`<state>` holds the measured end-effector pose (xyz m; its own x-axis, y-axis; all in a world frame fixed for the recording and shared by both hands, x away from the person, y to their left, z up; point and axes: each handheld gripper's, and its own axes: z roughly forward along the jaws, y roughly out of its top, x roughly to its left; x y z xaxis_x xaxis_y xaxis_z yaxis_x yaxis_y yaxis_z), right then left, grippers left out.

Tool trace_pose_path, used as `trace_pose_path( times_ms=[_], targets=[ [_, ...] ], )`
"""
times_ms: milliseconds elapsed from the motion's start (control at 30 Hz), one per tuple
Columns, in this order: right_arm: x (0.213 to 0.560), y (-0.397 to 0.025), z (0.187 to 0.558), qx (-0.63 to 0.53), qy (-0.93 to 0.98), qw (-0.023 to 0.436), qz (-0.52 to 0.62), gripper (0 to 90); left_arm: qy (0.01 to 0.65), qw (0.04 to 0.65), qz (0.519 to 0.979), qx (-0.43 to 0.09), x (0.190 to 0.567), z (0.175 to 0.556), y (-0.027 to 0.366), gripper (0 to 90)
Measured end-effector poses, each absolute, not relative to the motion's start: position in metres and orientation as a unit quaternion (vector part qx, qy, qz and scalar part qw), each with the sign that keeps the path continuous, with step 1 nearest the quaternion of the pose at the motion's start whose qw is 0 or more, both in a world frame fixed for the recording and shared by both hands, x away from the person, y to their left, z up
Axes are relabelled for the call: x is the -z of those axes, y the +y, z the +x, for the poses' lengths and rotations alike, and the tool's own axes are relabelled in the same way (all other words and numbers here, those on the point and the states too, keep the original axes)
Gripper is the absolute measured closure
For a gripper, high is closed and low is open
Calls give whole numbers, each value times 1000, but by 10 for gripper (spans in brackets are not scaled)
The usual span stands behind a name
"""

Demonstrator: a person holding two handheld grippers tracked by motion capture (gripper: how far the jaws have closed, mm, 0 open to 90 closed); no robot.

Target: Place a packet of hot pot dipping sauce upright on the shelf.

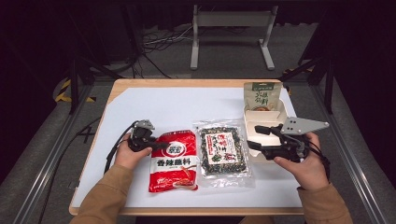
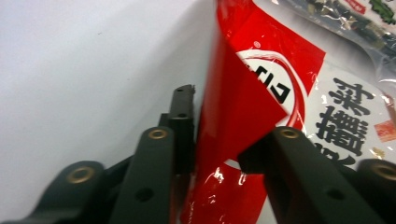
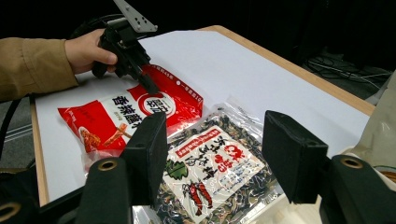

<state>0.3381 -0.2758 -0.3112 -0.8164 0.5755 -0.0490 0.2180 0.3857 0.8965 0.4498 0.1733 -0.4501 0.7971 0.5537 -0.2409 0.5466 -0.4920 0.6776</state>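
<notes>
**Item: red seasoning pouch, taken at its upper-left corner**

Red pouch (image 1: 173,160) – lies flat on the white sheet (image 1: 187,105), at 9 o'clock of the clear seaweed packet (image 1: 223,151). Judged light, limp and glossy, likely to sag and slip; best taken at the sealed edge. Left gripper (image 1: 156,145) – jaws pinching that corner, film folded up between them. Right gripper (image 1: 256,148) – jaws spread, holding nothing, at 3 o'clock of the packet. Beige tray (image 1: 279,116) – a green packet (image 1: 263,96) stands in its far compartment at 12 o'clock; near compartment's contents cannot be told
</notes>
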Motion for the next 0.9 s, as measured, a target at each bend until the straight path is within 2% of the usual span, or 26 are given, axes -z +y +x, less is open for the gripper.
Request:
trace_pose_path(
  times_ms=[100, 267, 567, 900],
  targets=[
    [311, -276, 338, -497, 813, 179, 245, 427, 321, 386, 865, -3, 450, 451, 174, 832],
    [311, -276, 338, -497, 813, 181, 243, 430, 322, 392, 862, 5, 449, 451, 176, 876],
    [311, -277, 338, -497, 813, 184, 242, 446, 316, 412, 855, 11, 433, 446, 184, 885],
    [309, -276, 337, -500, 812, 179, 240, 462, 293, 462, 837, 19, 397, 433, 197, 885]
  ],
)
